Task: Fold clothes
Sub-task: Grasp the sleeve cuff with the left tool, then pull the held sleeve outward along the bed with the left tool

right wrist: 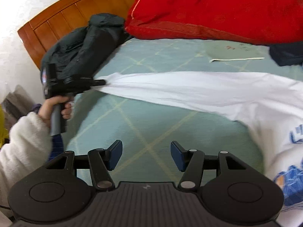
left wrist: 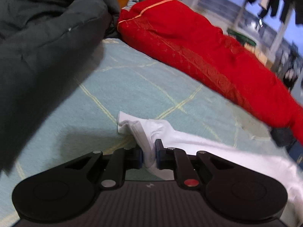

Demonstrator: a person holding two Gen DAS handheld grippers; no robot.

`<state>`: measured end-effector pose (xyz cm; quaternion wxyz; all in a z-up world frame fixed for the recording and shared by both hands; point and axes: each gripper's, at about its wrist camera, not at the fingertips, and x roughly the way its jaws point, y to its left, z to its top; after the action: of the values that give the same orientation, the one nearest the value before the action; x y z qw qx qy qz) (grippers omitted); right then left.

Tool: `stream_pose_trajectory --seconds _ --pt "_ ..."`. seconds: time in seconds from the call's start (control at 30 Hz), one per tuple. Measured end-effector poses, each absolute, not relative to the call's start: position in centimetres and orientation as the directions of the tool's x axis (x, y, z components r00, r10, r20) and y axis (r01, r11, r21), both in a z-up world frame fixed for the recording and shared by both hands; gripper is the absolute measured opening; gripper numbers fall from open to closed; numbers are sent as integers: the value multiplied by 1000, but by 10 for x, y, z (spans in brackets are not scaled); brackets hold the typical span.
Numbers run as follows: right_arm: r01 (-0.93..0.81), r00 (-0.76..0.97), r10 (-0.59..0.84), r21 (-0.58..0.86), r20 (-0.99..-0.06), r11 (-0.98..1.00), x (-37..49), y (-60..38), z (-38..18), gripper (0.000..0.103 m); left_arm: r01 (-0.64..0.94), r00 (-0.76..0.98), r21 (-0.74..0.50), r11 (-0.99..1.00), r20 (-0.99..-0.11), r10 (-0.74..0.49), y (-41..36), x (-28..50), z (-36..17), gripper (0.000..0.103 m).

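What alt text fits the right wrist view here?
The open right gripper hovers empty above a pale green patterned bed sheet, while the left gripper pulls a sleeve of the white printed sweatshirt taut. Behind lie a red quilt and a dark padded jacket.

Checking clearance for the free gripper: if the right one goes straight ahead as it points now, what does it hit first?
Probably the bare green bedsheet; the right gripper is open and tilted down at it. Farther along lies the stretched white sleeve. Depth is unclear.

Soft, even indoor light, motion blur throughout, strong fisheye bending at the edges.
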<state>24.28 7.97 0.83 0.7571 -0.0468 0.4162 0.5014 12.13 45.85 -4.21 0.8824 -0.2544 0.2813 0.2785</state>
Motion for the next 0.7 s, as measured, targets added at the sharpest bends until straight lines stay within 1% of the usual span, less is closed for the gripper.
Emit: stream_pose_trajectory --seconds 0.1,0.17,0.2,0.27,0.3,0.33,0.4,0.47,0.5,0.6,0.7 --pt "-800 191 691 297 -697 522 249 80 12 62 -667 636 -243 704 -678 369 465 125 -41 24" --pt "-806 224 683 262 -695 531 255 85 20 62 -684 613 -212 698 -687 391 462 120 -36 30" --pt "-808 240 679 245 -694 536 257 87 24 62 -686 599 -183 704 -692 404 458 118 -33 33" --pt "-812 273 671 209 -690 545 263 92 32 62 -689 571 -116 715 -695 437 450 115 -26 36" --pt "-813 289 666 192 -688 550 265 94 36 62 -688 558 -80 721 -693 456 445 113 -23 42" --pt "-814 305 662 174 -685 554 268 97 40 62 -684 547 -46 728 -693 470 439 111 -19 44" --pt "-811 340 648 137 -681 569 274 103 47 66 -677 529 14 736 -686 500 428 106 -10 45" --pt "-796 380 622 101 -685 597 284 115 47 67 -668 525 57 742 -671 524 418 102 -1 46" --pt "-792 391 612 88 -688 604 289 124 45 68 -661 528 72 747 -662 531 414 102 4 49" --pt "-762 409 566 74 -716 643 307 153 22 68 -584 599 42 811 -651 465 406 117 13 53" --pt "-711 445 494 40 -747 702 322 175 -13 68 -486 668 -6 874 -647 367 394 143 14 53"
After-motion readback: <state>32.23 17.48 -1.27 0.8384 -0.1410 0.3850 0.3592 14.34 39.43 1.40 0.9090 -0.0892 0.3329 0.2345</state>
